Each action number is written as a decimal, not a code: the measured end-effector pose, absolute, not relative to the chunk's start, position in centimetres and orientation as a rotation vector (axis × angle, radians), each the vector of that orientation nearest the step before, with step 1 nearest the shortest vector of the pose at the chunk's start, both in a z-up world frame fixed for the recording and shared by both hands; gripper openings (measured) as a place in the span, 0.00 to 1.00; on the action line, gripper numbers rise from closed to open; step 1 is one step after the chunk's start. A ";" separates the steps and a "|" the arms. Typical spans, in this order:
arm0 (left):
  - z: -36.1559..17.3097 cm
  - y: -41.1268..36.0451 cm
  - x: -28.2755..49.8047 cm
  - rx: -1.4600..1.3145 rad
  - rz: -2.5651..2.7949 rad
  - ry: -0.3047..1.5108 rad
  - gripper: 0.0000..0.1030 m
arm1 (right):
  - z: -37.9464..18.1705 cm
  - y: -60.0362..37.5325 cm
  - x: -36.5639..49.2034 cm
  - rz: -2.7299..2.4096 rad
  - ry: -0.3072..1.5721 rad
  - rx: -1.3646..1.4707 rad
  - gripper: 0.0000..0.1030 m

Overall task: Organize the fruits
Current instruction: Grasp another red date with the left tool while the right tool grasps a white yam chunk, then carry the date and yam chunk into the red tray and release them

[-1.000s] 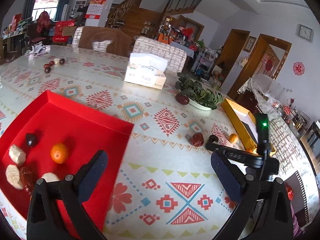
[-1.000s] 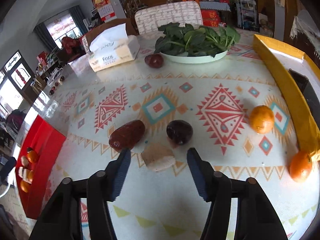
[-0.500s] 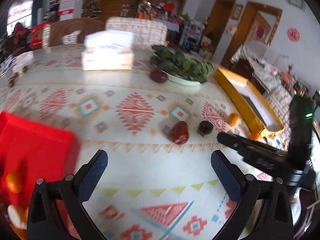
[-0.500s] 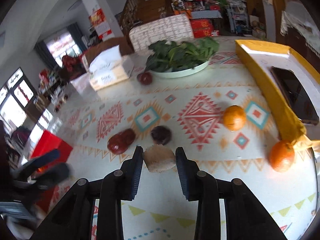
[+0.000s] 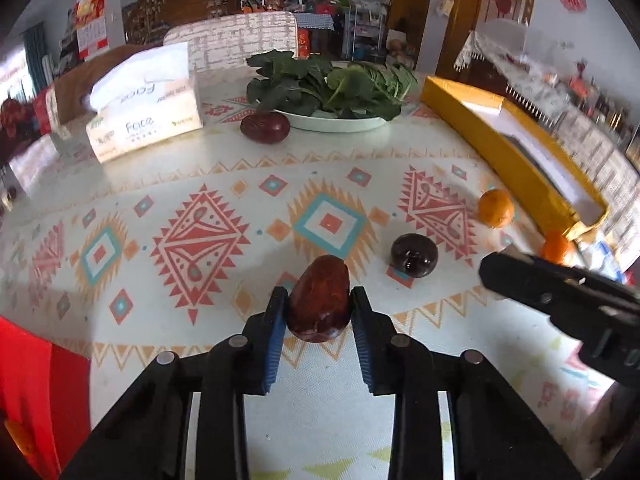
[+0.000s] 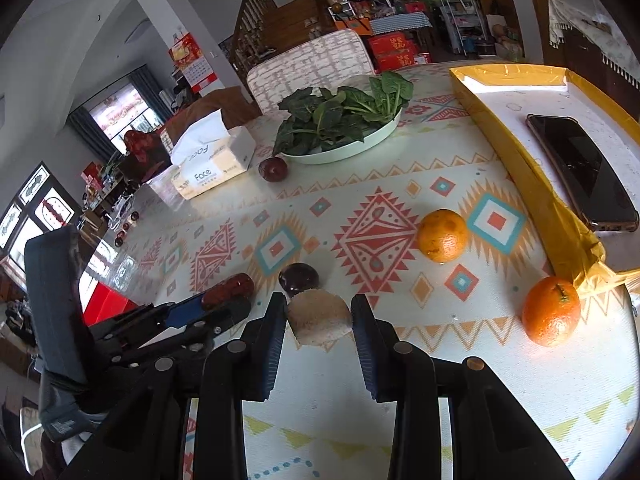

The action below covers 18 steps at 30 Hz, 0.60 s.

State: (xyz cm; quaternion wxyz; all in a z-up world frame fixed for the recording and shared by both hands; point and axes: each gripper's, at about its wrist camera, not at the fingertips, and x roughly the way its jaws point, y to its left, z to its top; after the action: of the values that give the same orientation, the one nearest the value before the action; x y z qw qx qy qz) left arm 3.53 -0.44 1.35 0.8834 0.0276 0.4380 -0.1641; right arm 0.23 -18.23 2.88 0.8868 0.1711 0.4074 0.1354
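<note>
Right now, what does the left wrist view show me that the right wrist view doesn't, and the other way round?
Only the left wrist view shows head-on the left gripper shut on the red date. Only the right wrist view shows the phone in the yellow tray and the right gripper shut on the beige slice. Both show the dark plum, two oranges, the plate of greens and the tissue box.

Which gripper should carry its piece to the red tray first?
Left, probably. The left gripper is closed on the red date, and the red tray sits right beside it. The right gripper grips the tan slice but is farther away, beyond the left gripper.
</note>
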 end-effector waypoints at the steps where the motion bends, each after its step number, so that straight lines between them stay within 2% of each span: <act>1: 1.6 0.0 3.3 0.044 -0.337 0.904 0.30 | 2.8 -18.2 0.2 0.284 0.849 0.357 0.36; 11: 5.6 9.2 -1.9 -0.227 -0.301 0.812 0.30 | 2.7 -17.0 -0.1 0.447 0.866 0.480 0.36; 18: 7.1 19.8 -5.3 -0.401 -0.141 0.736 0.30 | 5.4 -10.0 -2.3 0.619 0.883 0.455 0.36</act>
State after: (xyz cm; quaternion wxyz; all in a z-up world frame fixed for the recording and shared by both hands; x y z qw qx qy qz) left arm -5.32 19.84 7.08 0.9110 -0.1946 0.3572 -0.0685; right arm -2.28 -10.04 5.42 0.8334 0.2149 0.4169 0.2922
